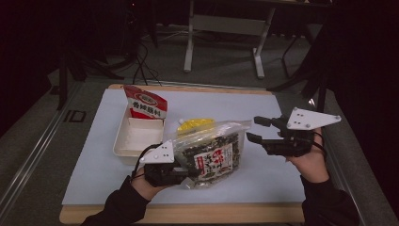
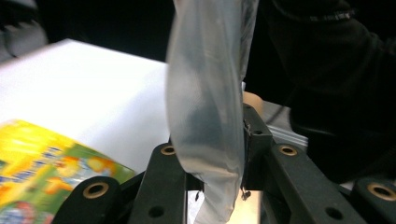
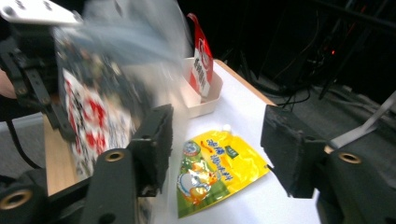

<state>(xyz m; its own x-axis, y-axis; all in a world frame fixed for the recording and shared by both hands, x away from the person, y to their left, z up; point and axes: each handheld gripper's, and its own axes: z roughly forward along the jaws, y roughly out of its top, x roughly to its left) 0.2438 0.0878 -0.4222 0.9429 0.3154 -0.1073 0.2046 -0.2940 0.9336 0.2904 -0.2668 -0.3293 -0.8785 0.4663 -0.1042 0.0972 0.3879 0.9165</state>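
**The bag could slip**

From above, I see my left gripper [image 1: 181, 172] holding the seaweed bag [image 1: 214, 153] up off the bench [image 1: 94, 155]. My right gripper [image 1: 256, 129] is open beside it, empty.

In the left gripper view, the jaws pinch just the thin clear edge (not much to hold). It may slide out.

In the right gripper view, a falling bag would land on the yellow pouch [image 3: 215, 168].

Dim grey floor [image 1: 226, 66] beyond the table, white-legged desk [image 1: 256, 52] (perhaps cables [image 1: 143, 66] beside it)
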